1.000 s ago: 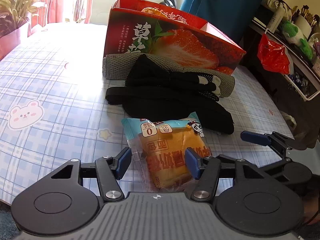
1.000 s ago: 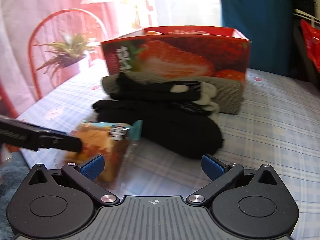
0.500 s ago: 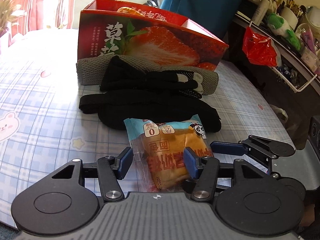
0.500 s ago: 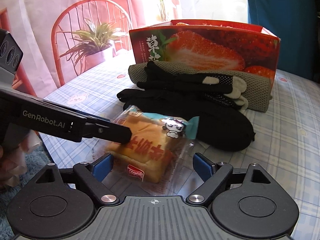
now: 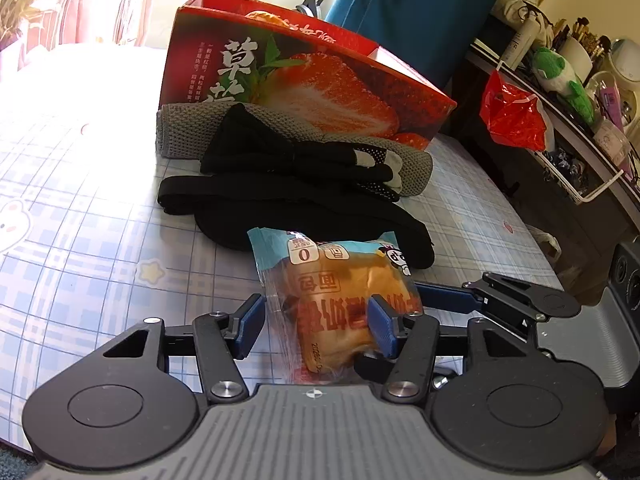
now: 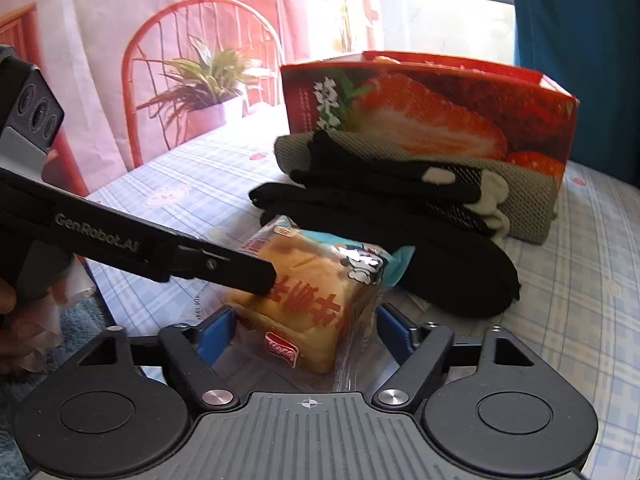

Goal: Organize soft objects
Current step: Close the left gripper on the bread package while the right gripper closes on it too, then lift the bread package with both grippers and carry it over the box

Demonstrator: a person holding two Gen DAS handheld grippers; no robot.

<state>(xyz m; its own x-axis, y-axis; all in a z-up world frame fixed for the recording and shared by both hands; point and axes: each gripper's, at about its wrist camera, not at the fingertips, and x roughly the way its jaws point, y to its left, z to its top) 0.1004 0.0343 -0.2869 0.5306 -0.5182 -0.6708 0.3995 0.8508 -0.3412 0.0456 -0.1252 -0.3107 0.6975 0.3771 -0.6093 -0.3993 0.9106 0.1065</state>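
Observation:
A wrapped bread pack with a blue-topped clear wrapper sits at the table's near edge; it also shows in the right wrist view. My left gripper is shut on the bread pack and dents it. My right gripper is open around the same pack, its pads apart from the wrapper. Behind lie black gloves, a black cloth and a grey knit cloth, in front of a red strawberry box.
The table wears a blue plaid cloth. A shelf with a red bag and clutter stands to the right. A red chair and a potted plant stand beyond the table's far left.
My right gripper has moved in from the side until its open jaws straddle the bread pack. My left gripper has stayed shut on the pack.

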